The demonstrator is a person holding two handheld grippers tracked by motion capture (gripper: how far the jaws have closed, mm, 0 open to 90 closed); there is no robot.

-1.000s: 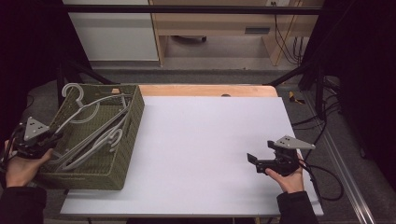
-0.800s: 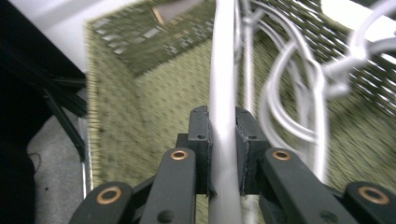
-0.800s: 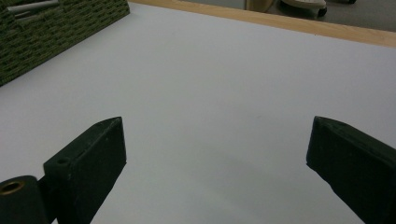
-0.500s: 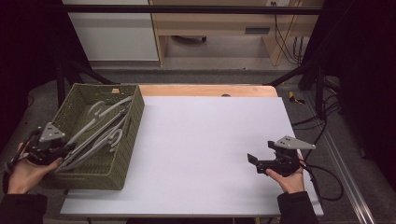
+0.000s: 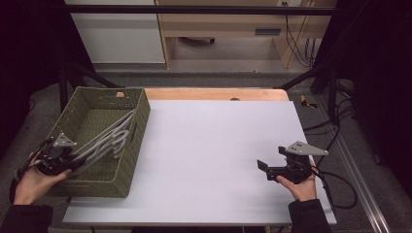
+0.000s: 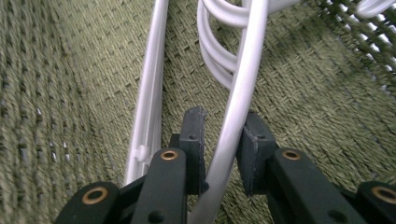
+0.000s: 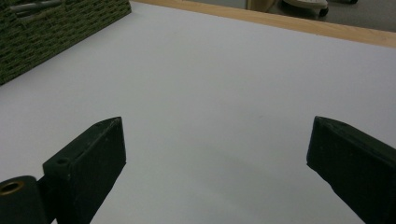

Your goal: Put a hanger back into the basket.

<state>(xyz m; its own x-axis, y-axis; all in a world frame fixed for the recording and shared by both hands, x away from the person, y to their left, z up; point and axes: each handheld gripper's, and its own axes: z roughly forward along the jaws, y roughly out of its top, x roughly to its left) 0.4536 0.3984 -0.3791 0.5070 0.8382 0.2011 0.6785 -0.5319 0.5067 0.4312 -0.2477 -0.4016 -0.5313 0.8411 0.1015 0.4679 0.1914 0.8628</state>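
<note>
The surface (image 5: 214, 155) is a broad, matte white rectangle with a strip of pale wood along its far edge. On its left end sits a rectangular basket (image 5: 131, 145) of olive-green woven material with a coarse, open weave. Inside it lies a bundle of white plastic hangers (image 5: 109, 136), smooth rounded rods stretching from the near left toward the far right wall.

The person's left hand (image 5: 31, 182) comes in low from the near left corner and reaches over the basket's near end. Its left hand-held gripper (image 6: 223, 140) is clamped narrow on one hanger rod, which runs up between the two black jaws, above the basket's woven floor; a second flat-edged hanger bar lies just beside it.

The right hand (image 5: 301, 187) rests near the right front edge of the surface, palm around the right hand-held gripper (image 7: 217, 154), level and aimed left across the bare white top. Its jaws stand wide apart, holding nothing.
</note>
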